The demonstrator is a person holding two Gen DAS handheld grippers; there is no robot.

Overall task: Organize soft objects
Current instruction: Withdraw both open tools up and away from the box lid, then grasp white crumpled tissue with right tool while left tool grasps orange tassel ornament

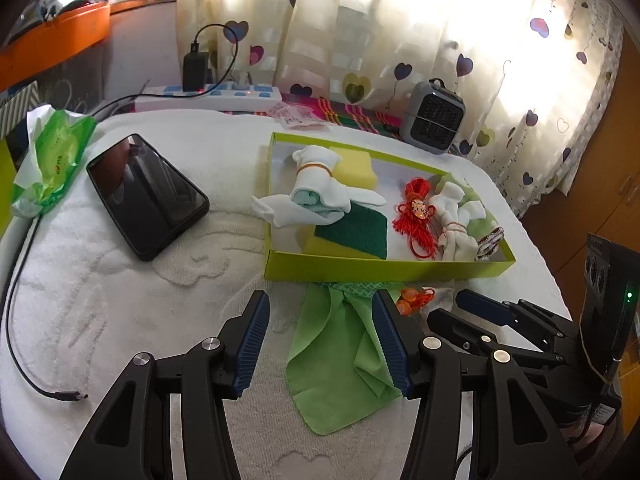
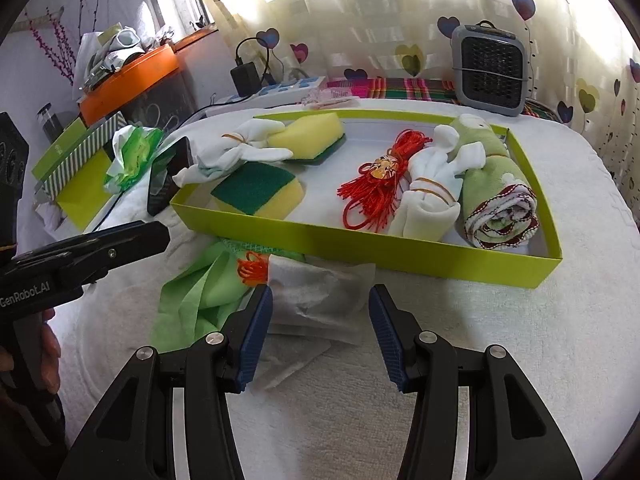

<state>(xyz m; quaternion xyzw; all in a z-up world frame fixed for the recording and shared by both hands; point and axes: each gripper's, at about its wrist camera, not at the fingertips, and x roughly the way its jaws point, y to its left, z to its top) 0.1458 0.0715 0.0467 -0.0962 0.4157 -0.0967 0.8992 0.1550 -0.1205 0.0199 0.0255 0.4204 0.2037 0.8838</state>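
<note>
Our left gripper (image 1: 322, 340) jaws wide over the green cloth (image 1: 340, 364), right gripper (image 2: 320, 332) jaws parted above a grey pouch (image 2: 320, 300), neither gripping, both before the lime tray (image 2: 360, 244), white towel-covered worktop (image 2: 480, 340), heart-print curtains (image 1: 440, 40).

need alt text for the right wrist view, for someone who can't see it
The right tool hangs open over a grey-white fabric pouch on a white towel-covered surface, beside a crumpled light green cloth. Behind them a shallow lime green cardboard box holds yellow-and-green sponges, banded white socks, a red tassel ornament and a rolled green towel.
</note>
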